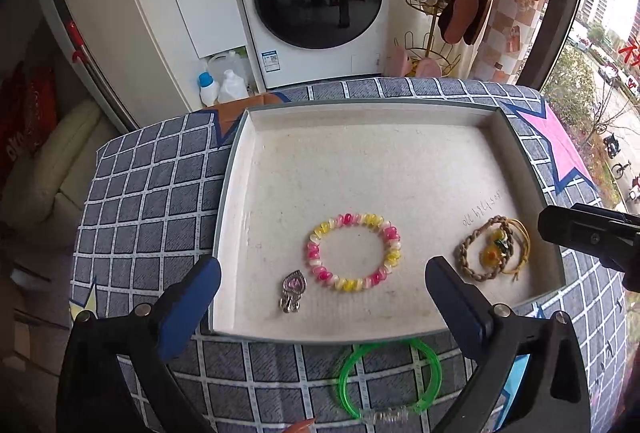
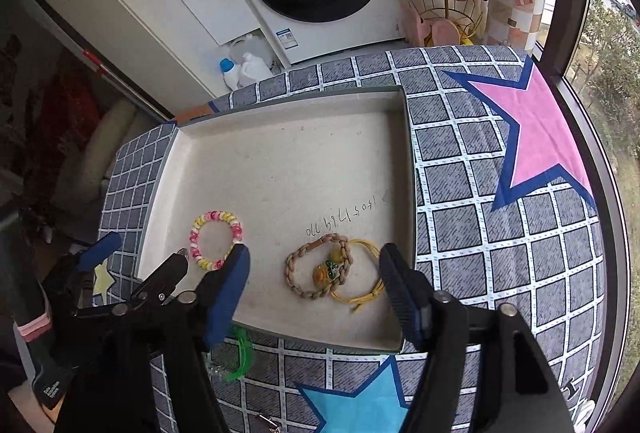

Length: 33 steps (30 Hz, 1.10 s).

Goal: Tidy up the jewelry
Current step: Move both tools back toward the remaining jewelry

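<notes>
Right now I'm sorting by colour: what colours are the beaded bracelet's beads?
Pink, yellow and white beaded bracelet, clearest in the left wrist view.

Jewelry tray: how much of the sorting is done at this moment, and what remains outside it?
Done: the tray holds the pink-and-yellow bead bracelet, a silver pendant and the braided and yellow cord bracelets. In hand: nothing; left gripper and right gripper are both open and empty. Left: the green bangles lie on the checked cloth before the tray, plus a small metal piece at the cloth's near edge.

Beaded bracelet (image 1: 354, 253), pendant (image 1: 293, 290), braided bracelet (image 1: 493, 253) in tray (image 1: 400, 105); green bangle (image 1: 390, 377) outside.
</notes>
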Motion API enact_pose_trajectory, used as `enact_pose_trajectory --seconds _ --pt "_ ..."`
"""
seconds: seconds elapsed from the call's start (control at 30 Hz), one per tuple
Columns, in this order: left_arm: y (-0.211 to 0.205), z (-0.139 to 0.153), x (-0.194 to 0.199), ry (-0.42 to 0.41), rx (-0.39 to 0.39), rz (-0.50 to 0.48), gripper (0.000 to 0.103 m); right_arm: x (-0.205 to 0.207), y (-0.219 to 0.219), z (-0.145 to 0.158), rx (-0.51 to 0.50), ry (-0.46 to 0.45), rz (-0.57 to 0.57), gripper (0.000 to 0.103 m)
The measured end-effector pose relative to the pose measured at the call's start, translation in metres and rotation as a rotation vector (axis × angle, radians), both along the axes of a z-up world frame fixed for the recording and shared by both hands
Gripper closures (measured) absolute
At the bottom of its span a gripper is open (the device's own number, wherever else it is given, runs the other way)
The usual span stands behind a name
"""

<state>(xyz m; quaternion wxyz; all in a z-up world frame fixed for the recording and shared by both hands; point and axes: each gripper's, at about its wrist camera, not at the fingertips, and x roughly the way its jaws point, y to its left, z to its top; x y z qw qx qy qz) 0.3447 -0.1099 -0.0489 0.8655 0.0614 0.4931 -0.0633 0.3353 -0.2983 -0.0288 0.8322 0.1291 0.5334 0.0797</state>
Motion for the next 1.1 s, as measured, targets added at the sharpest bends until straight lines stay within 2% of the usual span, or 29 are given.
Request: enact_pose_trajectory --seconds 0.4,0.77,1.1 --pt "0.022 0.010 -0.059 0.008 0.034 0.002 0.000 -0.047 -0.001 0.010 0.020 0.028 -0.020 0.024" --pt "0.060 -0.013 -0.133 0.120 0.014 0.012 0.000 -0.113 0.007 0.007 -0.009 0.077 -0.006 0.024" --pt "0.069 -0.041 -0.185 0.231 -0.036 0.056 0.000 -0.167 0.006 -0.021 -0.040 0.178 -0.033 0.024"
